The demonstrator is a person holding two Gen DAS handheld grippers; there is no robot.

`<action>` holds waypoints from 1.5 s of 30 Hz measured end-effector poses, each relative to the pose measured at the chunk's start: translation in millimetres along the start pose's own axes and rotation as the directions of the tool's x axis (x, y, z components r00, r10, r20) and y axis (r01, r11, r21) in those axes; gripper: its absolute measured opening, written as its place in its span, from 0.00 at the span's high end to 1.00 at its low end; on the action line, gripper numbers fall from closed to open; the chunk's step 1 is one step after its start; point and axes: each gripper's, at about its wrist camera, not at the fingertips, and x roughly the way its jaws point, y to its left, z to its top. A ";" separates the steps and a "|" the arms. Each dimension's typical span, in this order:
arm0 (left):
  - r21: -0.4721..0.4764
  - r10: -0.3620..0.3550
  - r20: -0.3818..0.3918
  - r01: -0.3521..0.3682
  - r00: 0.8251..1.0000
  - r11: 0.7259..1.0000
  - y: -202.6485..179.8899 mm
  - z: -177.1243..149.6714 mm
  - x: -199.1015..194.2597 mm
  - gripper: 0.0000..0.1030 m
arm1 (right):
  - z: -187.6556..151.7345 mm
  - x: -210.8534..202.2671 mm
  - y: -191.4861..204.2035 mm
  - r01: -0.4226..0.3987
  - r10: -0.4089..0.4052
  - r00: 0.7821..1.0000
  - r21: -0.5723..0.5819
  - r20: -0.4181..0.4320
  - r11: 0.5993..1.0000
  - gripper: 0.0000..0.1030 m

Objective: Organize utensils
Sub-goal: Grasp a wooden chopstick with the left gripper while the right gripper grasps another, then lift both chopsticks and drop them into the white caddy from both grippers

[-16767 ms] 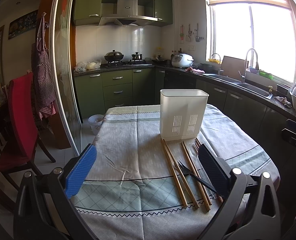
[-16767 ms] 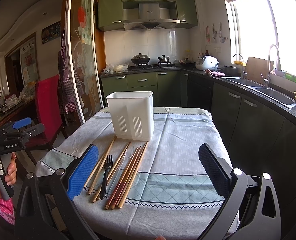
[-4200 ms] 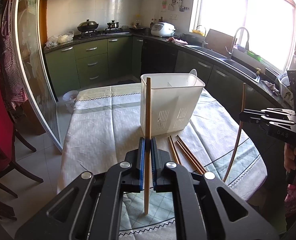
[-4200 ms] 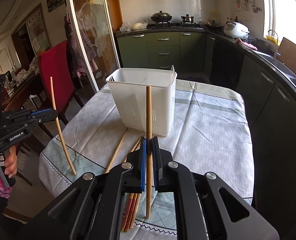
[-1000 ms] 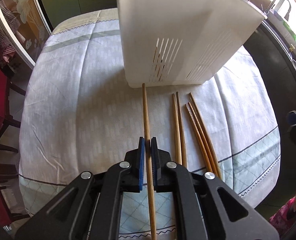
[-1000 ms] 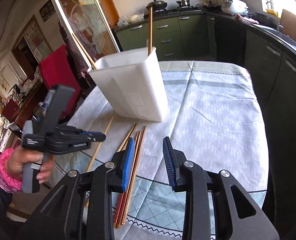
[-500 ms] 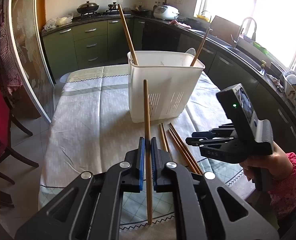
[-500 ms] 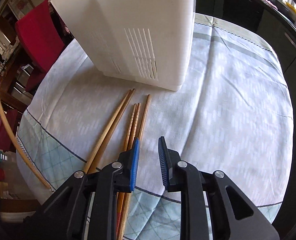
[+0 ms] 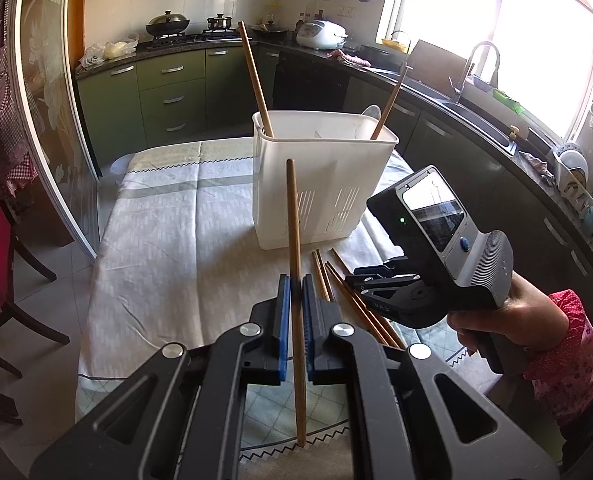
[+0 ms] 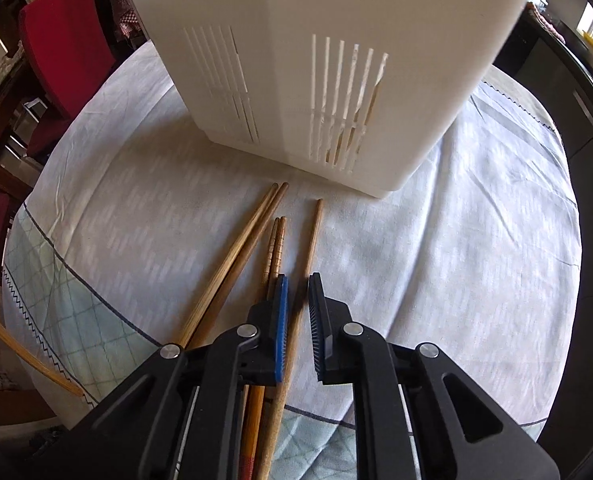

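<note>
Jaws of the left gripper (image 9: 293, 292) are clamped on one wooden chopstick (image 9: 294, 240), held upright at centre frame with its tip in front of the white utensil caddy (image 9: 320, 184). Jaws of the right gripper (image 10: 296, 300) have just been closing and stand narrow, a single chopstick (image 10: 311, 240) lying on the cloth between the pads; whether they press on it cannot be told. Caddy: upper middle of the left view, on the pale tablecloth (image 9: 164, 240), with two chopsticks (image 9: 254, 80) leaning out of it. Loose chopsticks (image 10: 248, 248): four more on the cloth just left of the single one, below the caddy in the right view. A hand (image 9: 508, 320) in a pink sleeve grips the right tool's handle, lower right of the left view.
</note>
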 end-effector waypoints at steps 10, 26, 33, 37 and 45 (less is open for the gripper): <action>0.000 -0.005 0.004 0.005 1.000 1.000 -0.3 -0.6 -2.3 0.94 | -19.9 -35.2 -10.7 -0.057 0.051 0.993 0.048 0.106 0.997 0.94; 0.001 0.010 0.037 -0.010 0.999 1.000 -0.6 0.2 -18.6 0.94 | -96.7 -187.3 -44.8 -0.165 0.094 0.862 0.099 0.498 0.981 0.94; 0.012 0.010 0.046 -0.010 0.999 1.000 -6.0 -0.9 -23.7 0.94 | -108.8 -198.7 -39.8 -0.176 0.105 0.848 0.089 0.519 0.980 0.94; 0.020 0.006 0.057 -0.007 0.998 1.000 -8.1 0.6 -28.0 0.94 | -108.1 -199.6 -40.5 -0.181 0.112 0.839 0.079 0.533 0.980 0.94; 0.034 -0.013 0.085 0.010 0.996 0.999 -11.6 6.5 -36.0 0.94 | -99.1 -217.4 -38.8 -0.185 0.118 0.813 0.060 0.570 0.981 0.94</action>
